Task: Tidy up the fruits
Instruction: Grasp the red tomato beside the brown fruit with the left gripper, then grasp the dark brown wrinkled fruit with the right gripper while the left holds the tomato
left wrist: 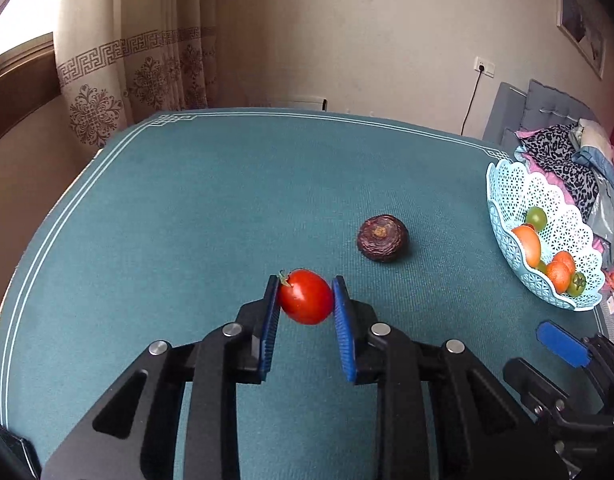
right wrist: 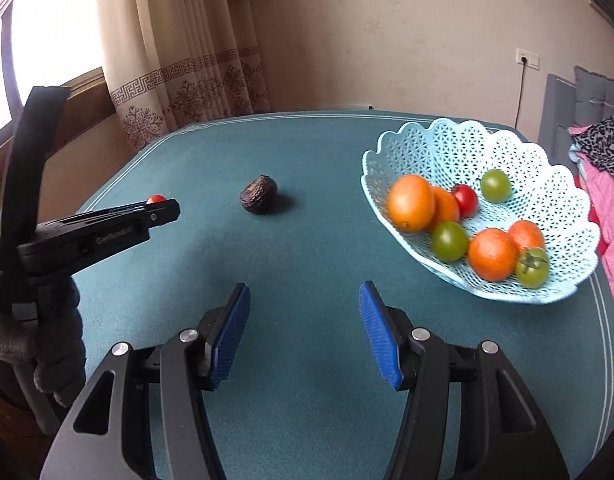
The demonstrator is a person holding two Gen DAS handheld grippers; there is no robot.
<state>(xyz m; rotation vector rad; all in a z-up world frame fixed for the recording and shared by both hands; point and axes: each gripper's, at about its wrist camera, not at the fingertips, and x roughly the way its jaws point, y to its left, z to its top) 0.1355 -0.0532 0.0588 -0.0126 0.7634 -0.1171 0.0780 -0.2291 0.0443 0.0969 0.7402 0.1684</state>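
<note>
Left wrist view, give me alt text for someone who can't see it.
The left gripper clamps a red tomato between its blue pads above a teal table. A dark wrinkled fruit lies just beyond it, and a pale blue lattice basket holding orange and green fruit sits at the right edge, with the right gripper's blue pad showing at lower right.

The left wrist view looks forward and down along the left claw from close above the teal cloth-covered surface, facing the far beige wall. The right wrist view sits to its right, angled likewise from near the surface. Both share the wrinkled dark brown round fruit and the pale blue perforated plastic basket.
</note>
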